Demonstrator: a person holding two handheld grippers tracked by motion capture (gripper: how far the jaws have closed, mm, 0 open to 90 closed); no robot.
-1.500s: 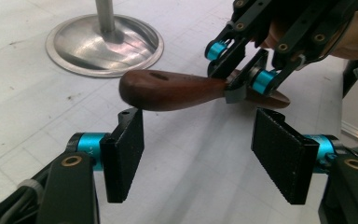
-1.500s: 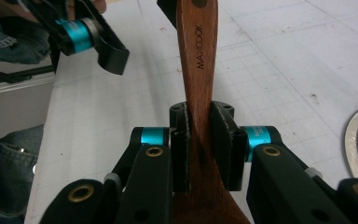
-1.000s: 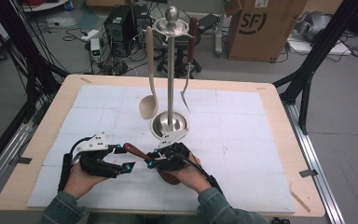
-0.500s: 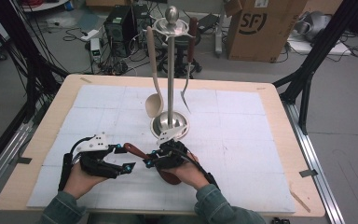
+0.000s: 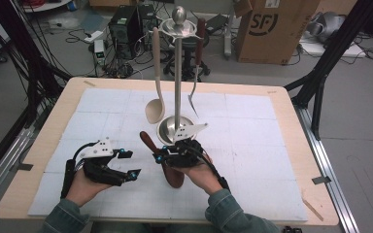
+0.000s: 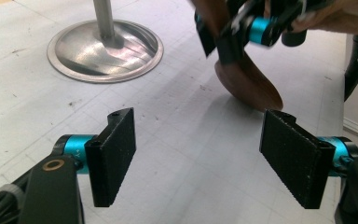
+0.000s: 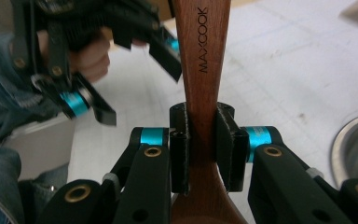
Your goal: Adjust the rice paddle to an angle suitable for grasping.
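Note:
A dark wooden spoon (image 5: 148, 142) marked MAXCOOK (image 7: 203, 56) is tilted above the white mat, its bowl (image 6: 249, 88) low near the mat. My right gripper (image 5: 164, 158) is shut on its handle (image 7: 201, 144); its jaws have just been closing on it. Just left of the spoon, my left gripper (image 5: 130, 163) stands open with nothing between its pads (image 6: 114, 154); its jaws have just been opening. Behind the spoon rises a steel utensil stand (image 5: 177, 73) on a round base (image 6: 105, 46).
A beige ladle (image 5: 154, 109) and a dark-handled utensil (image 5: 197, 53) hang from the stand's top ring. A white gridded mat (image 5: 252, 145) covers the wooden table (image 5: 291, 121). Boxes, cables and equipment lie on the floor beyond the far edge.
My right hand has risen slightly with the spoon, and the handle end now sits higher and farther from me. The left hand has kept its place.

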